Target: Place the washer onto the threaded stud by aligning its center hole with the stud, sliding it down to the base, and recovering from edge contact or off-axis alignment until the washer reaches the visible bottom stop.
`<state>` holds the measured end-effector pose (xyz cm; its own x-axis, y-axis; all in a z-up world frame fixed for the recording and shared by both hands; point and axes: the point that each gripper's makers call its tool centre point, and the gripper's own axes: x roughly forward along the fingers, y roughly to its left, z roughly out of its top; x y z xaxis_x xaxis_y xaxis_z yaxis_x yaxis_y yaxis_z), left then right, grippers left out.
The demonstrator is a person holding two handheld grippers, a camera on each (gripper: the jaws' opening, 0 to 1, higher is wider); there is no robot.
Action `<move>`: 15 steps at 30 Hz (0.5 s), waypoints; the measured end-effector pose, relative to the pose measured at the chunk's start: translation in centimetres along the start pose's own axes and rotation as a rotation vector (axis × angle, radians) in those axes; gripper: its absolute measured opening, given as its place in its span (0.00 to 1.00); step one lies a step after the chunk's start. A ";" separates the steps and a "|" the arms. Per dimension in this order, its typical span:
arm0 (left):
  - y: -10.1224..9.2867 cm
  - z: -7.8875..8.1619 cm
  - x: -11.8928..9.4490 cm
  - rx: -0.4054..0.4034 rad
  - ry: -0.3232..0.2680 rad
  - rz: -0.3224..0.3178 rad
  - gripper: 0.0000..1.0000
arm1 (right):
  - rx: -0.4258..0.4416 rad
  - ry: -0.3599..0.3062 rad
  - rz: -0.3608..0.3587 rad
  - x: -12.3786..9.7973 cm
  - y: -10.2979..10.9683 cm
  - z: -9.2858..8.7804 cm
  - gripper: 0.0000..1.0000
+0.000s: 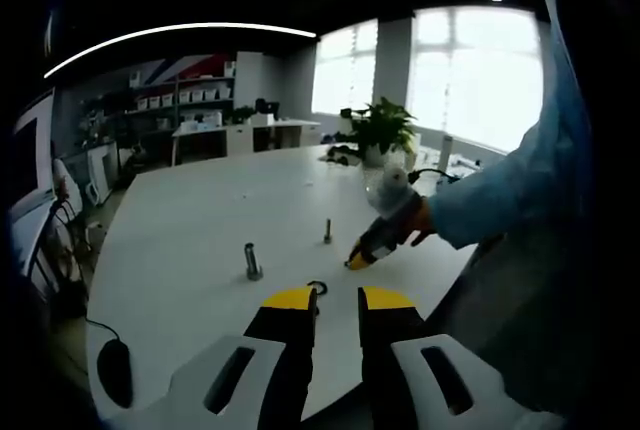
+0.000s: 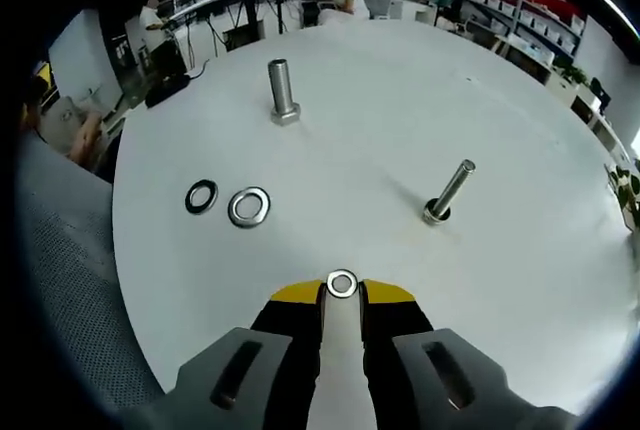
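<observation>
Right hand-held gripper (image 2: 342, 288): yellow-tipped jaws nearly closed, pinching small silver steel washer (image 2: 342, 283) flat at tips, above round white table (image 2: 380, 100). Left hand-held gripper (image 1: 337, 298): jaws slightly parted, holding nothing. Beyond: black ring washer (image 2: 201, 196) just beside larger silver washer (image 2: 248, 206); thin threaded steel stud (image 2: 449, 191), tilted; thick hex-based steel bolt (image 2: 281, 91). Farthest: shelving (image 1: 180, 95), potted green plant (image 1: 380, 130), bright windows (image 1: 470, 70).

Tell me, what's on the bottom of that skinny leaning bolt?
A washer already sits around the base of the slim stud on the white table. Anything beneath that washer is covered.
</observation>
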<state>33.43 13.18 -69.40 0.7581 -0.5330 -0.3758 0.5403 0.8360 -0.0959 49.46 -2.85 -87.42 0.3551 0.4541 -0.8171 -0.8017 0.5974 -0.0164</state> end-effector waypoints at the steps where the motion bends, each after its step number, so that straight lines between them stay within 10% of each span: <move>1: 0.0 0.0 0.0 0.000 0.000 0.000 0.14 | 0.006 0.000 0.000 0.0 0.0 0.0 0.15; 15: 0.1 0.0 0.0 -0.001 -0.001 0.003 0.14 | 0.008 -0.015 -0.012 -0.1 -0.2 0.5 0.15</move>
<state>33.48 13.22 -69.39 0.7601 -0.5305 -0.3751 0.5375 0.8378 -0.0958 49.79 -2.66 -87.00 0.3720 0.4562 -0.8084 -0.7933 0.6084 -0.0217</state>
